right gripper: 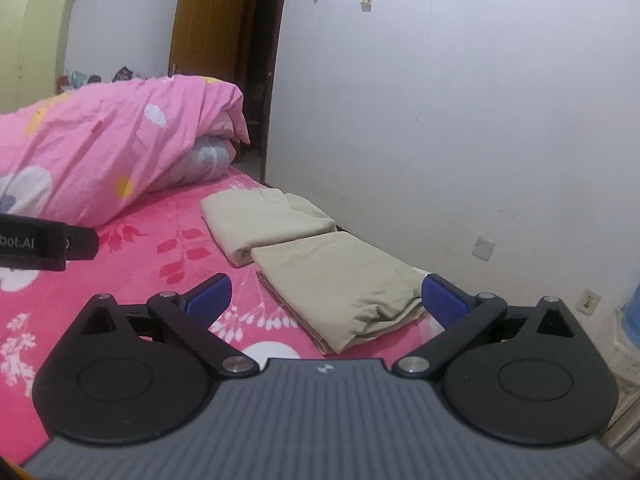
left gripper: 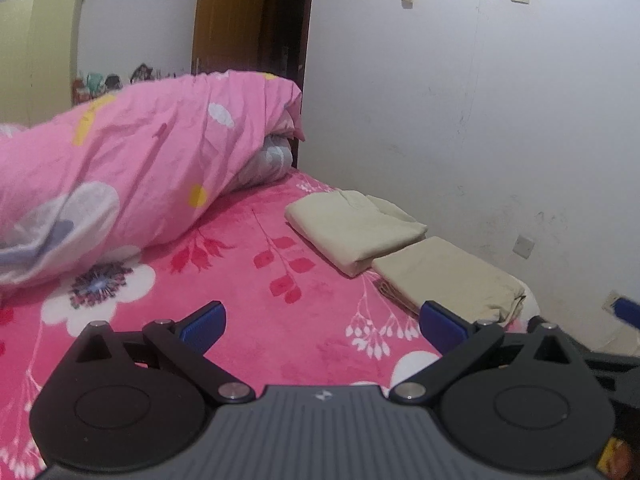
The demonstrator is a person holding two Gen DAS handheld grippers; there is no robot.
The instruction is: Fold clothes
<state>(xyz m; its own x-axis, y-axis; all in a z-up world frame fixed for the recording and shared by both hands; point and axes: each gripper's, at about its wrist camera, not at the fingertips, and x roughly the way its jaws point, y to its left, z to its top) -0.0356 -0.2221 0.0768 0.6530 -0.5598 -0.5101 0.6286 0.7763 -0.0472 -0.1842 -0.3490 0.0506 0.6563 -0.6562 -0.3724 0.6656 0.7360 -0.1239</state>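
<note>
1. While you hold both tools above the bed (left gripper: 248,344), the left tool (left gripper: 322,326) has its blue-padded fingers spread wide with nothing between them.
2. Your right tool (right gripper: 326,298) is spread wide too and grips nothing; the near beige bundle shows through the gap but neither pad touches it.
3. Two beige garments lie on the pink flowered bed, along the side by the white wall (left gripper: 460,100).
4. The far garment (left gripper: 352,228) is folded into a thick rectangle with a little loose cloth bunched at its back edge.
5. The near garment (right gripper: 340,284) is folded into a flatter rectangle, its layered edges facing you; it lies just beside the far one, and the two seem to touch at a corner.
6. A pink duvet (left gripper: 132,168) is heaped at the far left of the bed, well apart from the garments.
7. No unfolded clothing shows in either view, so both visible pieces already lie folded.
8. As a judgement: this fits either a pause between garments or the end of the folding. Which one, the views do not settle, so no next move can be named.
</note>
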